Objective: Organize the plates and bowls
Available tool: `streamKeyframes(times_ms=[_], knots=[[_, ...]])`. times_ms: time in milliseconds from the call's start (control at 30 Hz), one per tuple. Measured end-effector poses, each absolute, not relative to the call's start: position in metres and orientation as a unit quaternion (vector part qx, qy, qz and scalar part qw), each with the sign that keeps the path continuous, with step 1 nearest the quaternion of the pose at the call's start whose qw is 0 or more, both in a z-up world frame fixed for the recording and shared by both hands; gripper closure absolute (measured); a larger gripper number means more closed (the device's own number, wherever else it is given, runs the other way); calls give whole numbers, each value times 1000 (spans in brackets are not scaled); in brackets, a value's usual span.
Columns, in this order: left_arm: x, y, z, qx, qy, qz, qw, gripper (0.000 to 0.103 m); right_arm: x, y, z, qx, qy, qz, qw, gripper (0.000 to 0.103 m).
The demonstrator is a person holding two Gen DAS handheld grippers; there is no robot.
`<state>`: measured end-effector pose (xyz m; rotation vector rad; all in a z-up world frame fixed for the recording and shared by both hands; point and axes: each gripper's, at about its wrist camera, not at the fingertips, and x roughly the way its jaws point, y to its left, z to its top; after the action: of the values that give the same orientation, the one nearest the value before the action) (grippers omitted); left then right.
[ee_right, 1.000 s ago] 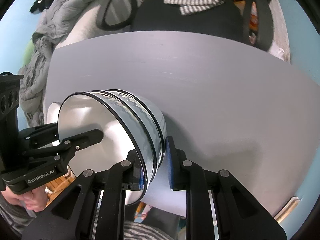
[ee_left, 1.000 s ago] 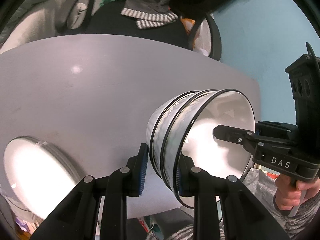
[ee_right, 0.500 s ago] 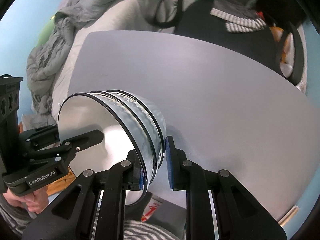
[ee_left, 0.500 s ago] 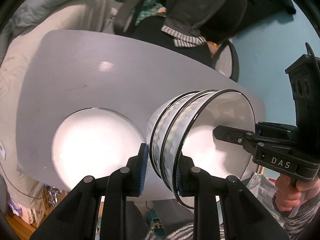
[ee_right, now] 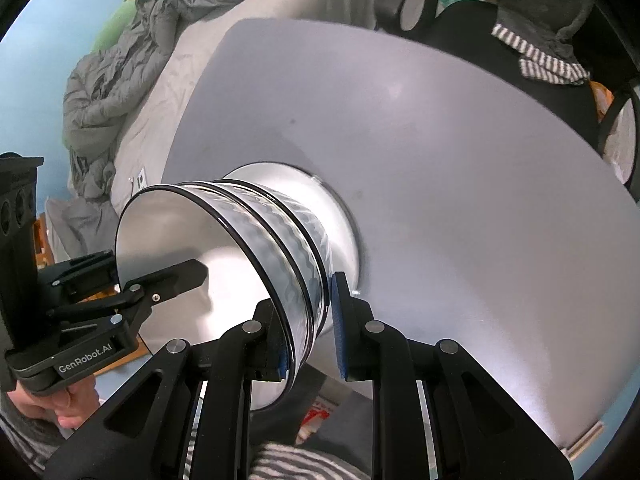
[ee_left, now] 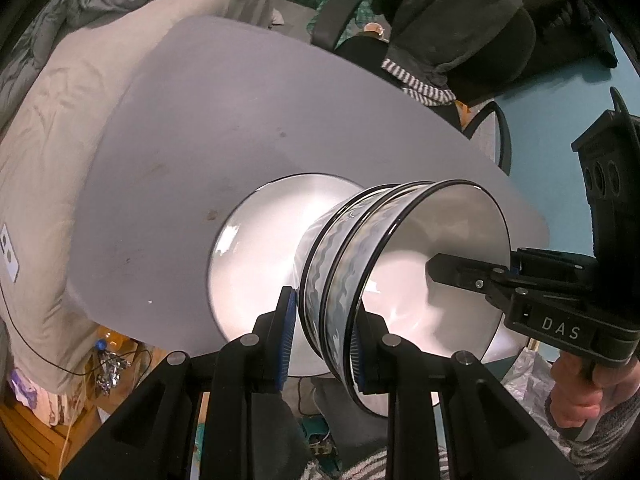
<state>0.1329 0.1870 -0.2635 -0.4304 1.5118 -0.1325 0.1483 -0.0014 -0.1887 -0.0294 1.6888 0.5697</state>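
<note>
Already nested, the bowls [ee_left: 360,280] hang at frame centre, clamped at opposite rims by left gripper [ee_left: 322,336] and right gripper [ee_right: 310,328], unplaced above the plate [ee_left: 256,248].

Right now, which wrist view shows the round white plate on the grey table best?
The left wrist view: the round white plate shows most of its face and its dark rim, with only its right side behind the stacked wavy-patterned bowls. In the right wrist view, the bowls cover most of it, leaving a crescent.
</note>
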Motion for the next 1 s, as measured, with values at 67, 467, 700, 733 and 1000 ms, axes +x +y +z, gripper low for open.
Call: streamKeyframes(times_ms=[67, 467, 700, 733, 1000], knots=[[134, 197, -272, -196, 683, -60, 701, 79, 145, 8, -195, -15, 739, 246, 627, 85], [131, 210, -290, -186, 694, -73, 691, 79, 140, 28, -215, -16, 749, 226, 622, 85], [133, 211, -298, -181, 700, -80, 686, 79, 141, 25, -223, -13, 752, 219, 621, 85], [133, 210, -297, -181, 699, -80, 687, 79, 140, 25, -225, -13, 753, 218, 621, 85], [131, 206, -296, -178, 700, -84, 687, 79, 140, 19, -228, 5, 755, 209, 621, 85]])
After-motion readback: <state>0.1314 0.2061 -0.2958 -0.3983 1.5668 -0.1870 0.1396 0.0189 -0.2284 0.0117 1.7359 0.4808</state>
